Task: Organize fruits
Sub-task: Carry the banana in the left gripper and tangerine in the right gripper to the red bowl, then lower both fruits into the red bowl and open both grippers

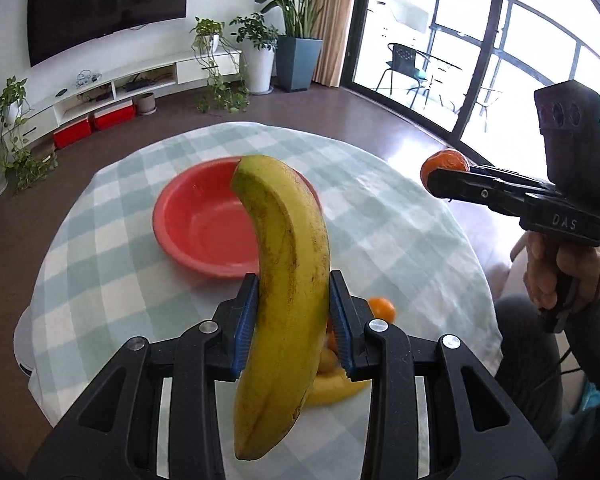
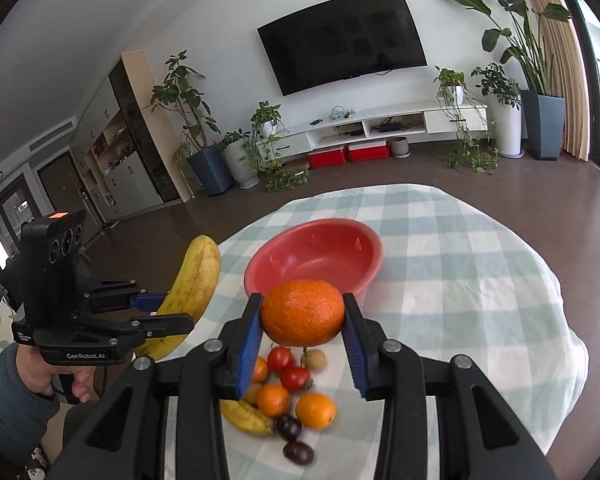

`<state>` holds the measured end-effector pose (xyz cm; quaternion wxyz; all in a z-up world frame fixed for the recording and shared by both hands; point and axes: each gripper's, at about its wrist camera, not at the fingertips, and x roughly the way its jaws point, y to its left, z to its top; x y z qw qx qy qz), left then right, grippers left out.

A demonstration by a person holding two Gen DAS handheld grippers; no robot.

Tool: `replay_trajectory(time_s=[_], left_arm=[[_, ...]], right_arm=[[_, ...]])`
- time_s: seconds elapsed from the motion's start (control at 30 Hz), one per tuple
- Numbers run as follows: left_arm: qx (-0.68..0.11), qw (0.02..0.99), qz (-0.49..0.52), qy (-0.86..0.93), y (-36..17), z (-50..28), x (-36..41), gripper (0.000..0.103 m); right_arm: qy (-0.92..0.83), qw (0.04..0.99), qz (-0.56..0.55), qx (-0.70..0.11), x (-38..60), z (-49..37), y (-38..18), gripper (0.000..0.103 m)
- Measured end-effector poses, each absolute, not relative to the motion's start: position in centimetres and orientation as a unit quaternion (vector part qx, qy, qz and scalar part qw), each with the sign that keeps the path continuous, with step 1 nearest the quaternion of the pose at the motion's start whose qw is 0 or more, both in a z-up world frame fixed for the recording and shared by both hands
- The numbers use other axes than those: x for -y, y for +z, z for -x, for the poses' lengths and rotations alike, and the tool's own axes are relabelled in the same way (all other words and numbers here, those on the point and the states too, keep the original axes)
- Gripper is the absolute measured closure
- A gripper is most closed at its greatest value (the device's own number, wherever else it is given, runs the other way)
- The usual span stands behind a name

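Red bowl (image 2: 314, 256) sits empty, nothing sorted yet. My left jaws (image 1: 294, 320) clamp a banana (image 1: 284, 280), my right jaws (image 2: 302, 320) pinch an orange (image 2: 302, 312); the fruit pile (image 2: 284, 392) waits on the surface (image 2: 460, 280).

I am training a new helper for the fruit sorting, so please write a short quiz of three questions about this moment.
1. Which fruit does the left gripper hold?
2. True or false: the red bowl already contains fruit.
3. The orange in the right gripper is: A) resting on the checked tablecloth, B) lifted above the loose fruit pile, C) inside the bowl.

Key:
1. The banana.
2. False; it looks empty.
3. B.
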<state>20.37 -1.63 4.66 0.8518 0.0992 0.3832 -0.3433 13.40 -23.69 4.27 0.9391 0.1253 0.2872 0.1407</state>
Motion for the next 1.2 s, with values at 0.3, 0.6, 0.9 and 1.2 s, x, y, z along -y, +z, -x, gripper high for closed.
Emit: replay_trajectory(time_s=[0.3, 0.6, 0.9, 1.2], left_arm=[[-0.456, 0.826, -0.082, -0.321, 3.5, -32.8, 5.0, 0.071], [-0.497, 0.813, -0.128, -0.276, -0.1, -37.6, 7.9, 0.072], [-0.485, 0.816, -0.164, -0.269, -1.5, -37.1, 9.5, 0.082], [-0.454, 0.835, -0.163, -0.264, 0.2, -34.9, 8.5, 0.079]], right_arm=[[0.147, 0.915, -0.102, -0.362, 22.0, -25.1, 2.7, 0.062], [0.135, 0.887, -0.067, -0.436, 20.6, -30.0, -2.2, 0.062], [0.117, 0.882, -0.021, -0.456, 19.9, -30.8, -4.1, 0.062], [0.108, 0.882, 0.001, -0.458, 19.3, -30.3, -4.2, 0.051]])
